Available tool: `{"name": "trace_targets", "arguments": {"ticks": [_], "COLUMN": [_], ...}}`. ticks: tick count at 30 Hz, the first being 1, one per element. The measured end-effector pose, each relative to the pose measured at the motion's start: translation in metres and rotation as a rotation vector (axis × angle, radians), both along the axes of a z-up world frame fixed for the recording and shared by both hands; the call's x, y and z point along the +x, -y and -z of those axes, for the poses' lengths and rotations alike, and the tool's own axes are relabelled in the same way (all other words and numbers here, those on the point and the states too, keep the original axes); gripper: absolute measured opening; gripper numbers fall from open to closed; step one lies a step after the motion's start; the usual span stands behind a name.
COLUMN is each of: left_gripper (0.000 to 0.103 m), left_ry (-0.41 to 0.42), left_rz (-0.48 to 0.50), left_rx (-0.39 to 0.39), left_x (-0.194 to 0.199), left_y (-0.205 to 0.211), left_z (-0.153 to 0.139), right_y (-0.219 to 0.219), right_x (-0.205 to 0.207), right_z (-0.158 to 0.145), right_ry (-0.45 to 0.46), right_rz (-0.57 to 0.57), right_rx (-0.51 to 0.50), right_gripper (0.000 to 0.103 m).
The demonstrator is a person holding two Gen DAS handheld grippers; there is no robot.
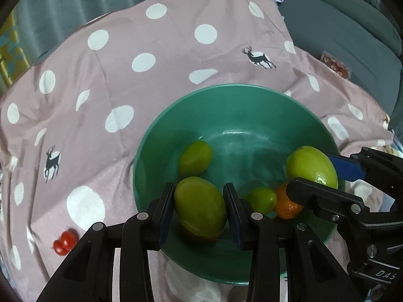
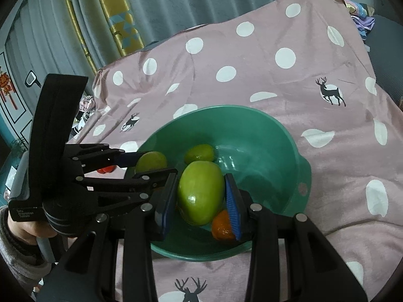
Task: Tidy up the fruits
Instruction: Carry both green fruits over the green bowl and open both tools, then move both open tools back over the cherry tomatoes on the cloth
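Over the bowl, left wrist view: we look down our left gripper (image 1: 200, 207) at a green bowl (image 1: 252, 95) on a pink spotted cloth (image 1: 126, 50).
Left gripper: we have it clamped on a green fruit (image 1: 200, 207), one blue pad pressed to each side, hanging just inside the bowl's near rim.
Bowl contents: another green fruit (image 1: 195, 158) lies on the floor beyond ours, a small green one (image 1: 262, 198) to the right, touching an orange (image 1: 287, 206).
Right gripper: we see it (image 1: 325, 173) coming in from the right, gripping a big green fruit (image 1: 311, 166) above the orange.
Cloth: two red tomatoes (image 1: 64, 242) sit outside the bowl, well to the left.

Over the bowl, right wrist view: we look down our right gripper (image 2: 200, 192).
Right gripper: closed on the big green fruit (image 2: 200, 192), pads touching both flanks, above the bowl's (image 2: 252, 118) near side.
Orange: just below and right of that fruit (image 2: 221, 226), partly behind the right pad.
Left gripper: in from the left (image 2: 148, 164), held by a hand (image 2: 25, 229), its fruit (image 2: 151, 161) between the fingers at the bowl's left rim.
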State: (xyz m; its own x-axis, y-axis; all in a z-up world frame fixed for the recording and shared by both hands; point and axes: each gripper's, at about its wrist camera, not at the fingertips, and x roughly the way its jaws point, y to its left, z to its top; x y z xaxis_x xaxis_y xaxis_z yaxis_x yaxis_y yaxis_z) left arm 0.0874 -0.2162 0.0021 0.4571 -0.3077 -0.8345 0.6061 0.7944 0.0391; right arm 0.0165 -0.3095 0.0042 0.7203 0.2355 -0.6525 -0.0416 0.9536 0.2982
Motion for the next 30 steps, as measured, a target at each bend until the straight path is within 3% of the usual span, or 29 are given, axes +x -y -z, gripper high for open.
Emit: {"name": "trace_targets", "arguments": {"ticks": [11, 13, 15, 23, 26, 30], "left_gripper": [0.04, 0.048, 0.069, 0.074, 0.089, 0.091], "left_ry": [-0.002, -0.001, 0.008, 0.02, 0.023, 0.012], "left_rz": [-0.017, -0.023, -0.034, -0.074, -0.085, -0.105], "left_rx": [-0.005, -0.015, -0.021, -0.042, -0.042, -0.068], "left_x": [0.0, -0.001, -0.002, -0.012, -0.018, -0.028], "left_y": [-0.002, -0.004, -0.008, -0.033, -0.046, -0.066], "left_z": [-0.004, -0.007, -0.011, -0.021, -0.023, -0.026], "right_y": [0.002, 0.002, 0.001, 0.0, -0.003, -0.012], "right_x": [-0.005, -0.006, -0.008, -0.024, -0.031, -0.037], "right_z": [-0.001, -0.002, -0.003, -0.015, -0.019, -0.025], "right_ry": [0.002, 0.002, 0.006, 0.045, 0.063, 0.073], "right_rz": [0.03, 0.03, 0.031, 0.053, 0.049, 0.026], "right_rx": [0.01, 0.009, 0.008, -0.006, 0.008, 0.011], "right_gripper": [0.039, 0.04, 0.041, 0.06, 0.069, 0.073]}}
